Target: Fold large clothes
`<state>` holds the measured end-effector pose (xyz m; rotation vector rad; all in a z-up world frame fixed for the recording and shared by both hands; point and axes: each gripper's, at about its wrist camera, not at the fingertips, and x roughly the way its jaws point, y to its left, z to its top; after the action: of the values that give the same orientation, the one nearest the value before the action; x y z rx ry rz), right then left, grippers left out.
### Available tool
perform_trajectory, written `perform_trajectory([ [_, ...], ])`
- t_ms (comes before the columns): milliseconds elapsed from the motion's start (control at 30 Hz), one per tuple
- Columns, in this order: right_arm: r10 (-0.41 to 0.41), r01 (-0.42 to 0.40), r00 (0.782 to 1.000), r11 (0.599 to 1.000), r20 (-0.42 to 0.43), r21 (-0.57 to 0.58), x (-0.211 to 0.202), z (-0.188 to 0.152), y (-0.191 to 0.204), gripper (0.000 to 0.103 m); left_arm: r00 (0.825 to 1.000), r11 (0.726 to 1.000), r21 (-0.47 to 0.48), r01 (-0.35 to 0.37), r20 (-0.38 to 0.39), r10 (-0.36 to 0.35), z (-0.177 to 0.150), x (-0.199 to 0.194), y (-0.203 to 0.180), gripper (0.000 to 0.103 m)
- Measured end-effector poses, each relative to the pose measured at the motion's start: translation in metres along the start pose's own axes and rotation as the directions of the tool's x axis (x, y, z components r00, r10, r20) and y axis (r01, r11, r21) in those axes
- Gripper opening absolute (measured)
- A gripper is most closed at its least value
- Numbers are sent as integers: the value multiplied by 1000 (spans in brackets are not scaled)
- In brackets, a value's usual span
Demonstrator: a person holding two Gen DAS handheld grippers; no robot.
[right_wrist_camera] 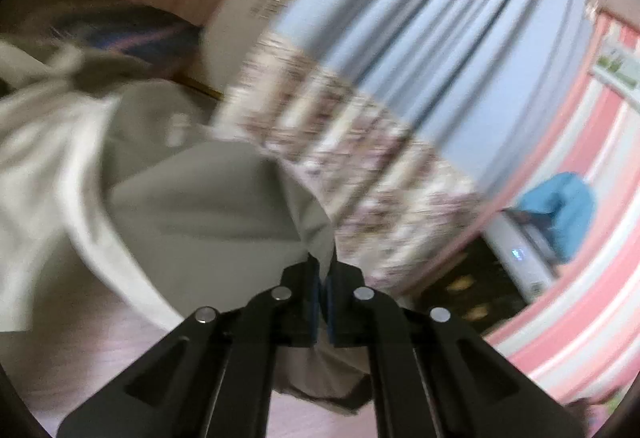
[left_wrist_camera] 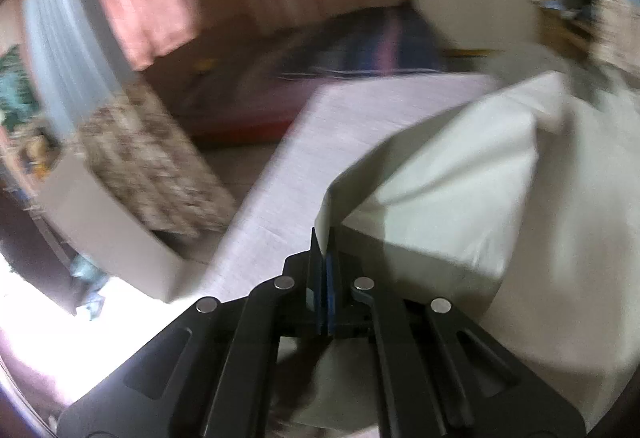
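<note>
1. We've got the left gripper (left_wrist_camera: 325, 258) clamped tight on an edge of the pale garment (left_wrist_camera: 460, 177), and the cloth rises out of the jaws in a taut ridge.
2. The right gripper (right_wrist_camera: 326, 270) is pinched closed on another bit of the same cloth, where a point of fabric comes straight out of the jaws.
3. The garment is partly lifted: it hangs and stretches between our two grips, and the rest spills onto the light surface (left_wrist_camera: 320, 141), toward its far right side in the left wrist view.
4. Progress-wise, we'd say it's early to mid fold. Both corners are in hand, but the cloth is a bunched, sloping heap, and no neat crease or stacked layer shows.
5. What's left, as we judge it: carry the held edge across, lay it flat, smooth it, then fold again.
6. Both views are badly blurred, so we can't tell which part of the garment we're holding.
</note>
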<state>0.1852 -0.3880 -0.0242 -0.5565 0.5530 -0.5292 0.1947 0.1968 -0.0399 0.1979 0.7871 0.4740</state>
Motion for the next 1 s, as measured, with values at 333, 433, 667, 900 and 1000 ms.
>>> perform_trajectory([
  [333,-330,306,933,938,-143,-164,131,3,-63,2,965,958,-121,-262,-23,261,88,104,78,2],
  [433,-360,327,917,925,-174,-192,166,5,-71,2,954,943,-150,-299,-20,299,107,123,95,3],
  [667,-270,252,916,963,-296,-101,220,27,-83,3,917,898,-189,-396,-39,396,147,148,134,3],
  [900,-177,176,916,984,-360,-35,269,30,-68,3,921,904,-178,-388,-90,378,149,168,119,2],
  [1000,-49,93,916,991,-398,92,278,31,-82,3,939,915,-209,-344,-105,329,139,166,126,2],
])
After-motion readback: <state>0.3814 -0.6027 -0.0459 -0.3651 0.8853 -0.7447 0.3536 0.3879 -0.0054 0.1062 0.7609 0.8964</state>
